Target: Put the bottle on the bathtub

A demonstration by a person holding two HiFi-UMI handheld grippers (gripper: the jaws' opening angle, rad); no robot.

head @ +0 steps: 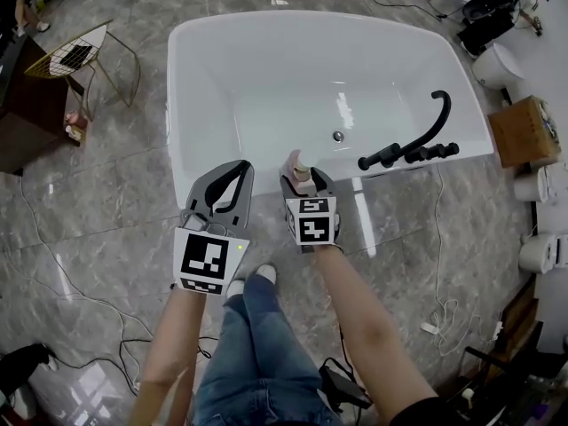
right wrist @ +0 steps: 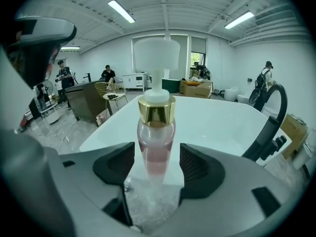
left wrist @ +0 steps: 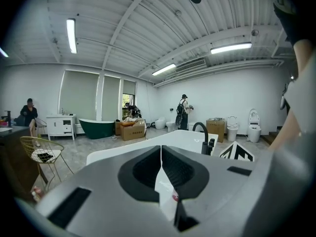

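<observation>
- The bottle is a slim, clear one with pink liquid, a gold collar and a white pump head. It stands upright between the jaws of the right gripper.
- The right jaws are closed partway onto the bottle's lower body, one pad on each side. The neck and pump rise clear above them.
- In the head view the bottle sits at the near rim of the bathtub, about midway along that long side. I cannot tell whether its base touches the rim or hangs just above it.
- The left gripper has its jaws pressed together with nothing between them. It is just beside the right gripper, at the same near edge of the bathtub.
- Handling, as a judgement: the bottle looks stiff and fairly light, and its smooth rounded wall is likely to be slippery.
- The body tapers where the pads meet it, so it could slide or twist if the squeeze is loose.
- The pump head is a poor place to grip, since it would press down or turn. The lower body, where the pads are now, is the sound hold.
- The tall, narrow shape may tip on a glossy rim, so it should be set down upright on the flat part, away from the inner slope of the bathtub.
</observation>
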